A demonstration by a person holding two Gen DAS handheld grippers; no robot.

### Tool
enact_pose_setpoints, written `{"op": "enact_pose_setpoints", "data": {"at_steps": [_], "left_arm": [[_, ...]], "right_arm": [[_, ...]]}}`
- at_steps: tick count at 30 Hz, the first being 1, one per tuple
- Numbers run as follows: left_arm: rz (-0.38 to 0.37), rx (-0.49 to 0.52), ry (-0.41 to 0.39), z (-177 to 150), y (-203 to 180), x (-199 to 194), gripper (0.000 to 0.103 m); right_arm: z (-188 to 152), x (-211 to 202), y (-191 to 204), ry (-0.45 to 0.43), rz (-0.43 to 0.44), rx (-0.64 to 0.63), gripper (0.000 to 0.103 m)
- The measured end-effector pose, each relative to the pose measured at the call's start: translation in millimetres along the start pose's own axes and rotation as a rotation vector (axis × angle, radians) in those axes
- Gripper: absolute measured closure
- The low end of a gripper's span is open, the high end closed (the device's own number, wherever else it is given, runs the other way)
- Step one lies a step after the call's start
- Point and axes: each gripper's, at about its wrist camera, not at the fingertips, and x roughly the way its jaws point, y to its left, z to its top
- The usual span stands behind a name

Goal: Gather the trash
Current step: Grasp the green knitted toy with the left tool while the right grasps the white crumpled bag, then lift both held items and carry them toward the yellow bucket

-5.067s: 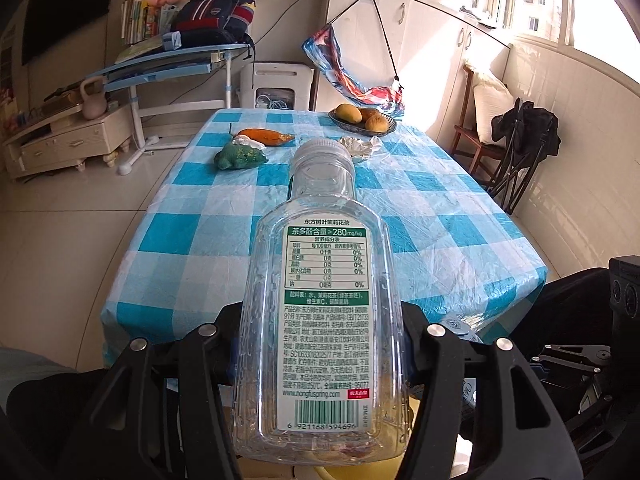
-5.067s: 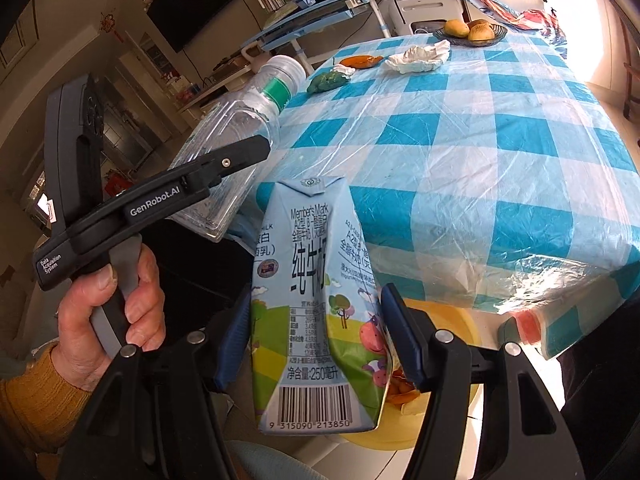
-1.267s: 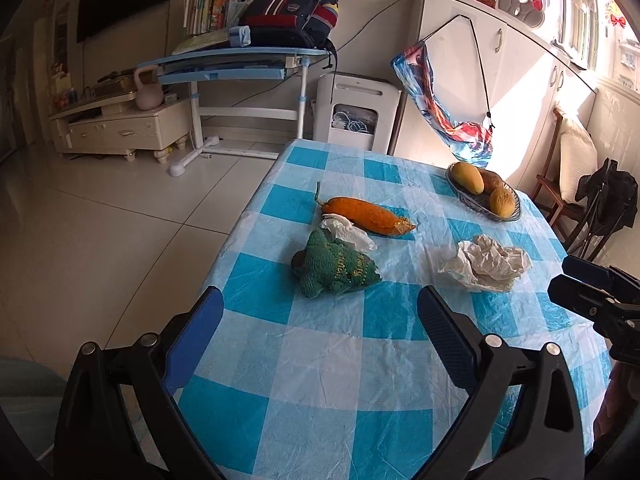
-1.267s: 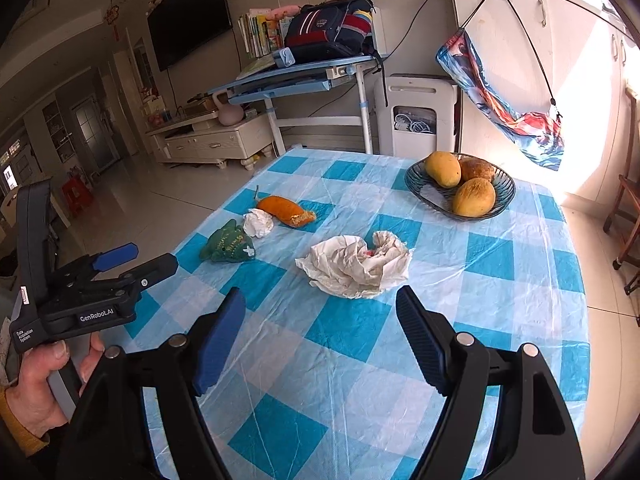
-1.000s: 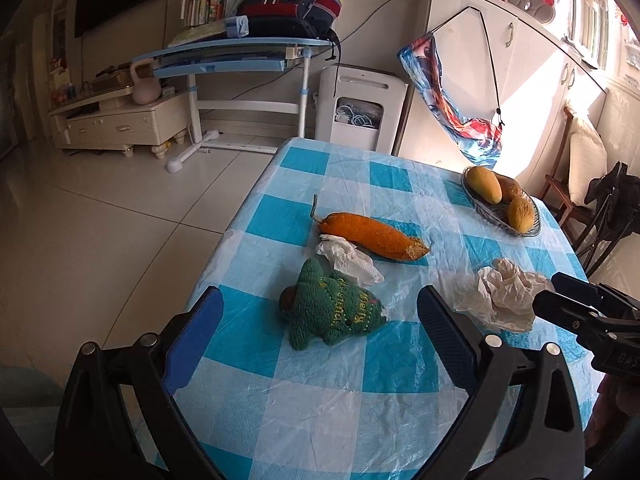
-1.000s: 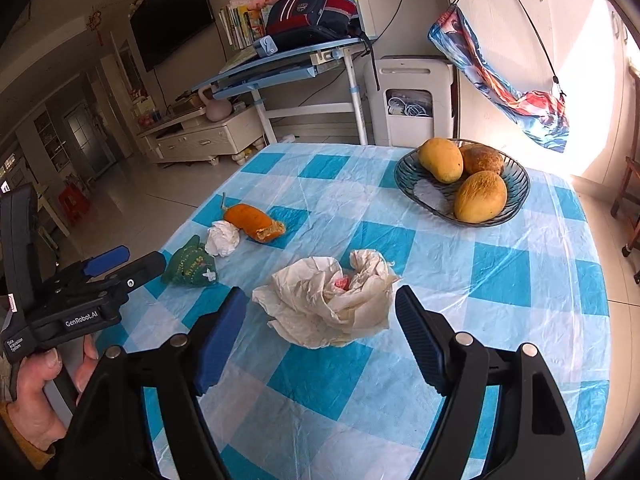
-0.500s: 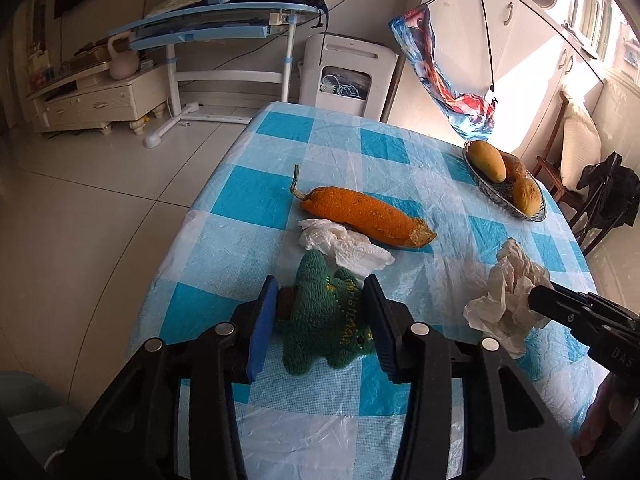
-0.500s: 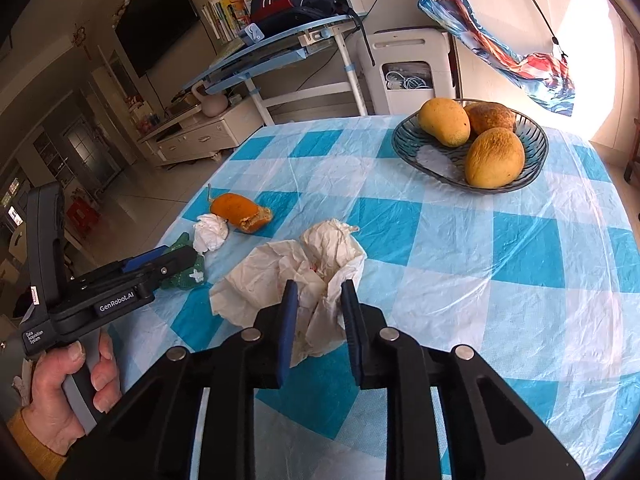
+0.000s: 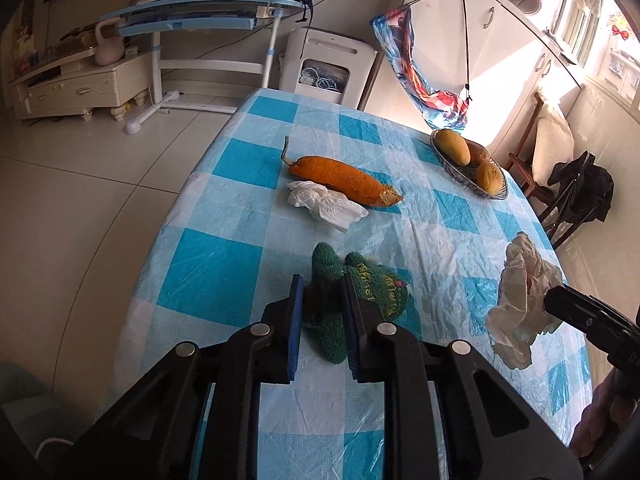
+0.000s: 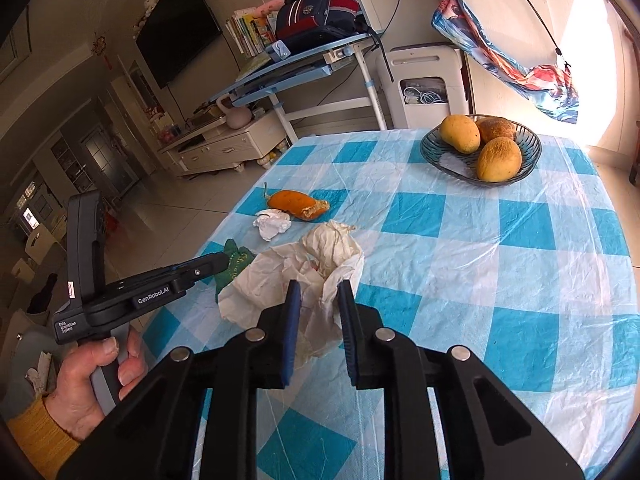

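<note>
My left gripper (image 9: 322,286) is shut on a green knitted cloth (image 9: 356,292) lying on the blue-and-white checked table (image 9: 224,268); the cloth also shows in the right wrist view (image 10: 236,262). My right gripper (image 10: 318,288) is shut on a large crumpled white paper (image 10: 280,284), which in the left wrist view (image 9: 520,296) sits by the table's right edge. A small crumpled white tissue (image 9: 326,204) lies beside an orange gourd-like fruit (image 9: 340,174) farther up the table.
A dark bowl of mangoes (image 10: 480,148) stands at the table's far right. Beyond the table are a blue desk (image 10: 296,68), a white appliance (image 10: 424,84) and a hanging colourful bag (image 10: 516,64). A chair with dark clothing (image 9: 576,196) stands right of the table.
Both grippers moved forward over the table and closed: the left onto the green cloth, the right onto the large crumpled paper. Earlier they held a bottle and a milk carton.
</note>
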Motion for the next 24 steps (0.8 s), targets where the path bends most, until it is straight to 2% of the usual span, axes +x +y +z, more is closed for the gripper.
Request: {"op": "enact_pose_setpoints", "data": {"at_steps": [1,2,4,6,9,11,16,18,19,22,24], "left_arm": [[0.000,-0.001,0.003,-0.2,-0.4,1.7,0.075],[0.005,-0.007,0.001,0.2,-0.9,3.0,0.059],[0.019,-0.010,-0.004,-0.3,-3.0,5.8,0.045],[0.019,-0.007,0.008,-0.4,-6.8,11.6,0.042],[0.033,-0.003,-0.014,2.2,-11.3,8.4,0.028],[-0.004,-0.010,-0.021,2.1,-12.8,6.7,0.025],[-0.081,0.027,0.017,-0.1,-27.5,15.1,0.025],[-0.110,0.063,0.030,-1.8,-35.4,17.9,0.044],[-0.122,0.078,0.053,-3.0,-39.2,21.0,0.062],[-0.127,0.101,0.024,-4.8,-44.3,13.9,0.077],[-0.119,0.099,0.012,-7.5,-43.0,8.0,0.080]], "right_arm": [[-3.0,-1.9,-1.0,-0.001,0.004,0.011,0.083],[-5.2,-3.0,-2.2,0.000,0.007,0.019,0.083],[-8.3,-3.8,-3.0,0.003,0.007,0.025,0.083],[-8.7,-3.0,-3.5,0.008,0.008,0.028,0.083],[-8.5,-3.0,-4.2,0.007,0.010,0.032,0.083],[-8.4,-2.9,-4.2,0.007,0.014,0.035,0.083],[-12.1,-1.0,-3.5,0.016,0.008,0.026,0.083],[-12.4,-1.6,-3.9,0.018,0.004,0.025,0.083],[-13.1,-2.1,-4.6,0.019,0.002,0.027,0.083],[-14.8,-5.1,-6.0,0.016,0.000,0.036,0.083],[-16.5,-8.1,-4.5,0.011,-0.001,0.040,0.083]]}}
